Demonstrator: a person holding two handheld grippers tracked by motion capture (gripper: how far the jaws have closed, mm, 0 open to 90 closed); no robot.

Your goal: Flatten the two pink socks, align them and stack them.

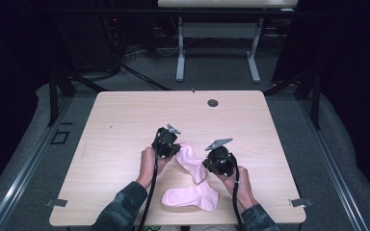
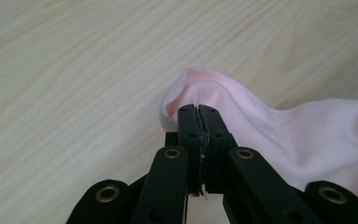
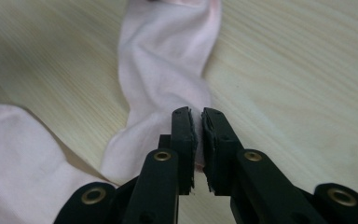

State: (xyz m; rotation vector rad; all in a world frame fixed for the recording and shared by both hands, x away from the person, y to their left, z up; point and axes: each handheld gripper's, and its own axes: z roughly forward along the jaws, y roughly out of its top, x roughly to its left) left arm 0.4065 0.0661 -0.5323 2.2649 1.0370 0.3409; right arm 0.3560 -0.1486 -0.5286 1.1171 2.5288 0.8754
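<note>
Pink sock, soft and creased, stretched between both pinching hand-held grippers.

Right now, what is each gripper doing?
Left gripper: shut on the upper pink sock.
Right gripper: shut on the same sock.

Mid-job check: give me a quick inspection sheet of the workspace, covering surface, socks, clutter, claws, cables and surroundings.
Surface: light wooden table, bare apart from the socks; round grommet hole near the far edge.
Job's things: upper pink sock stretched between both claws; lower pink sock lying flat near the front edge, the two overlapping.
Clutter: nothing seen.
Claws: left claw shut on the upper pink sock's rounded end; right claw shut on its other end.
Cables: a black cable trails from each claw back along the forearms.
Surroundings: dark room, grey floor, a second table behind.
</note>
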